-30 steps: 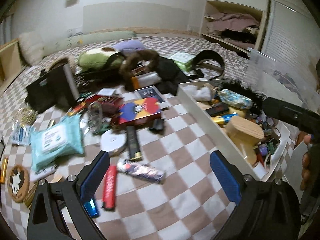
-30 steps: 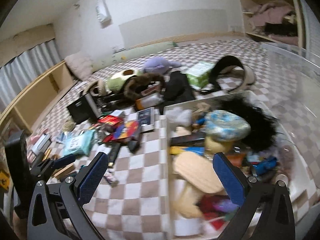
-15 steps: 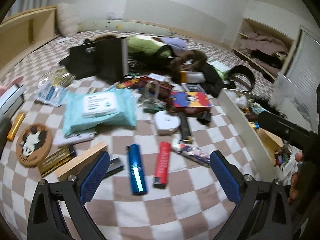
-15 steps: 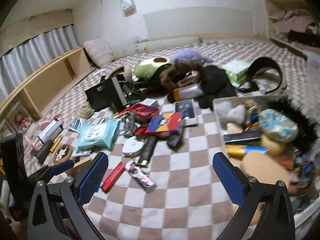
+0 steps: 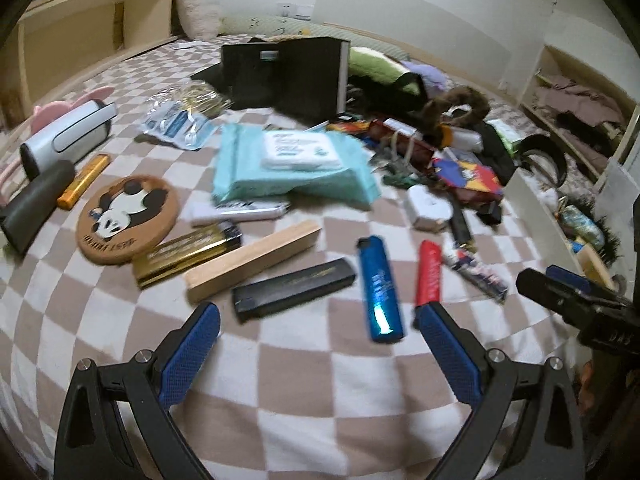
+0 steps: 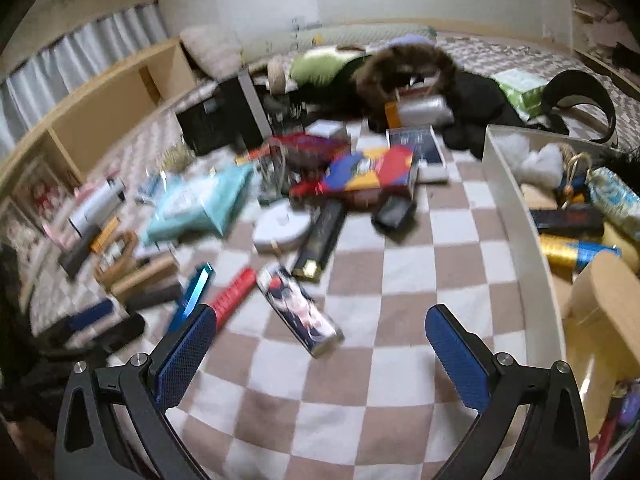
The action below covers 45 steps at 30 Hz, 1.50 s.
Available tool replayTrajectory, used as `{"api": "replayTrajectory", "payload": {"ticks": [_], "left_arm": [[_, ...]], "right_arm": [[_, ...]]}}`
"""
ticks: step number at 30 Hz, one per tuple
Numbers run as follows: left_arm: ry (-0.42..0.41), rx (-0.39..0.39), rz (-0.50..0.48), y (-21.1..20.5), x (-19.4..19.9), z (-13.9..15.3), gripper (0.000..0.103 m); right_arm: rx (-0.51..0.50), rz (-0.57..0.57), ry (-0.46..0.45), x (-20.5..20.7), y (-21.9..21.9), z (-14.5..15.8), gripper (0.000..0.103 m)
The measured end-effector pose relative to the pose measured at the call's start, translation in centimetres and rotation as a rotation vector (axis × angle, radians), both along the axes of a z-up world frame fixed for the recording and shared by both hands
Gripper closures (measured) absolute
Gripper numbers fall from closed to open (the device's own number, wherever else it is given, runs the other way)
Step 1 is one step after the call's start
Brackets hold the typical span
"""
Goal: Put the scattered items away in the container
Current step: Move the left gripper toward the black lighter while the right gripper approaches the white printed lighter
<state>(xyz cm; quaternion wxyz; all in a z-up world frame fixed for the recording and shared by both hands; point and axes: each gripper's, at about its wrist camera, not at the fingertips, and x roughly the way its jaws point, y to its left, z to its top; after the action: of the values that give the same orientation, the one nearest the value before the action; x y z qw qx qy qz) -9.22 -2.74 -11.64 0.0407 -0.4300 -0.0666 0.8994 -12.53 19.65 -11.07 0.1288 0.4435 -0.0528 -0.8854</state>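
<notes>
The left tongs (image 5: 318,326) hung wide apart and empty above the checkered bed (image 5: 304,396), with the black bar (image 5: 294,289) and the blue lighter (image 5: 380,289) lying just ahead between the tips and the red lighter (image 5: 430,272) by the right tip. The right tongs (image 6: 320,332) also stood spread with nothing in them, the printed tube (image 6: 300,310) lying just ahead of the gap. The white container (image 6: 520,216), already holding many things, sat to their right.
</notes>
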Motion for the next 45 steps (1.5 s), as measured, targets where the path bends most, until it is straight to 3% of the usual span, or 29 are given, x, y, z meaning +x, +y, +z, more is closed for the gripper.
{"api": "replayTrajectory", "payload": {"ticks": [4, 8, 14, 23, 29, 34, 45], "left_arm": [[-0.008, -0.011, 0.004, -0.3, -0.1, -0.3, 0.002], [-0.013, -0.020, 0.006, -0.4, -0.3, -0.5, 0.002], [-0.025, -0.020, -0.005, -0.3, -0.5, -0.8, 0.002], [-0.042, -0.012, -0.003, -0.6, -0.7, -1.2, 0.002], [-0.046, -0.035, -0.019, -1.0, -1.1, -1.2, 0.002], [-0.045, -0.030, -0.018, -1.2, -0.8, -1.2, 0.002], [-0.043, -0.018, -0.007, -1.3, -0.7, -1.3, 0.002]], "right_arm": [[0.098, 0.039, -0.032, -0.3, -1.1, -1.2, 0.000], [0.244, 0.008, -0.078, -1.2, -1.6, -2.7, 0.000], [0.304, -0.034, -0.079, -2.8, -0.8, -3.1, 0.000], [0.352, -0.044, -0.044, -4.1, -1.0, -2.6, 0.000], [0.227, -0.021, -0.004, -3.4, -2.0, -0.6, 0.000], [0.227, -0.097, -0.037, -5.9, -3.0, -1.3, 0.000], [0.256, -0.121, -0.092, -8.2, -4.6, -3.8, 0.000]]}}
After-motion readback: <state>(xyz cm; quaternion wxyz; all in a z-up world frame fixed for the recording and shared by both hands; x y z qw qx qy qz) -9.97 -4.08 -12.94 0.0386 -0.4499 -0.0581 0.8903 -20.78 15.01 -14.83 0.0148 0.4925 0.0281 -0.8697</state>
